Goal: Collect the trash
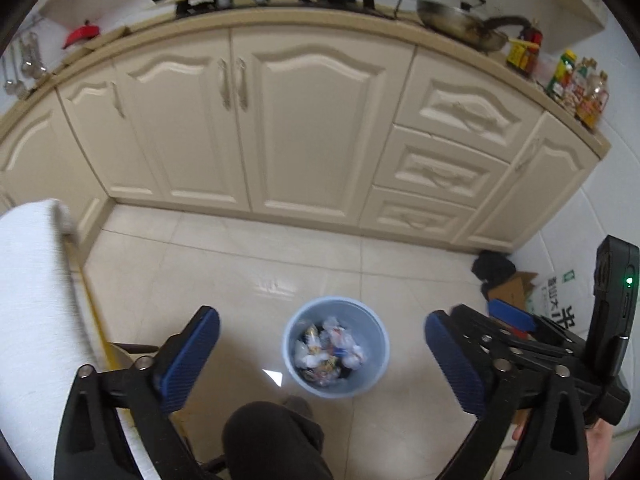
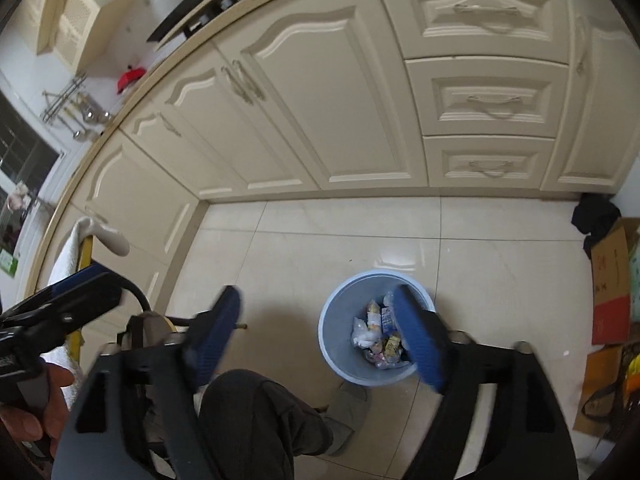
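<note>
Both of mine are up in the air over the floor [image 1: 240,264], nothing gripped. Left gripper [image 1: 322,354]: jaws spread wide, empty. Right gripper [image 2: 316,336]: jaws also wide apart, empty. The bin [image 1: 376,336] stands on the tiles straight ahead and below, in front of the cabinets [image 1: 312,128]; in the left view it sits framed between my left pads, in the right view my right-hand pad overlaps its rim. Trash [image 1: 330,350] lies inside it: crumpled white paper and coloured wrappers, well below the rim. My read: the loose stuff is binned, so either the drop step is finished or I'm between picks. One white scrap [image 1: 273,377] lies on the tiles just beside the bin; it may be trash, or only a glint, can't tell. If it's trash, next move calls for lowering one gripper beside the bin, jaws kept wide, and pinching flat against the floor. Hard to make out: the cardboard [image 2: 610,280] and dark bundle [image 2: 594,216] in the right corner, cut by the frame edge; trash or storage, unknown. My knee [image 2: 256,420] hides the floor nearest me. Bin's bottom is buried.
</note>
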Demonstrator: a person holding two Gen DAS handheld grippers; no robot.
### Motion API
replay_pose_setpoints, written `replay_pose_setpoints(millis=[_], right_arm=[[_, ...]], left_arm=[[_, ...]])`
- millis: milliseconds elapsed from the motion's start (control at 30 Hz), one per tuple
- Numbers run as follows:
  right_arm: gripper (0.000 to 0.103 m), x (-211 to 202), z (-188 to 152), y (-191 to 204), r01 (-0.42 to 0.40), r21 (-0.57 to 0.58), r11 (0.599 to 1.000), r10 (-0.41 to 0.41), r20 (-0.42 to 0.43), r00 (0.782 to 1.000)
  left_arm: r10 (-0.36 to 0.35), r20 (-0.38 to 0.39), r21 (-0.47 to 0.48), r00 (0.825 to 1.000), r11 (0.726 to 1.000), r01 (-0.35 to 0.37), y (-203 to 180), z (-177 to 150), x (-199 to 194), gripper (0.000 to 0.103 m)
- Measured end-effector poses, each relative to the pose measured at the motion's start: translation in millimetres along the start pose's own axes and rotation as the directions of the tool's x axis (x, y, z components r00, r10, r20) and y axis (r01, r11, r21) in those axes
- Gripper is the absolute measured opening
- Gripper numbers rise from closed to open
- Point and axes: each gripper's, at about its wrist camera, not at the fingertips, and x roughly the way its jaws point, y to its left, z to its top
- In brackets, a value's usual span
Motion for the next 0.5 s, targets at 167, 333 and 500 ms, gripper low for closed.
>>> replay_pose_setpoints(millis=[167, 333, 500], right_arm=[[0.103, -20.5, 0.5, 20.4, 0.022, -0.018, 1.0, -0.022, 0.028, 0.999], [0.103, -50.6, 4.0, 54.2, -0.007, -0.056, 0.998, 0.011, 0.079, 0.997], [0.103, -85.4, 5.7, 102.0, -0.041, -0.135, 0.99, 0.06, 0.134, 0.989]], left_arm=[[0.04, 0.083, -0.031, 0.996, 0.999, -0.038, 5.5, -10.8, -40.4, 0.102], [0.063, 0.177, -0.067, 0.982, 0.996, -0.052, 10.6, -30.6, -94.7, 0.102], [0.091, 0.269, -0.105, 0.959, 0.992, -0.065, 29.7, -78.5, -167.9, 0.102]])
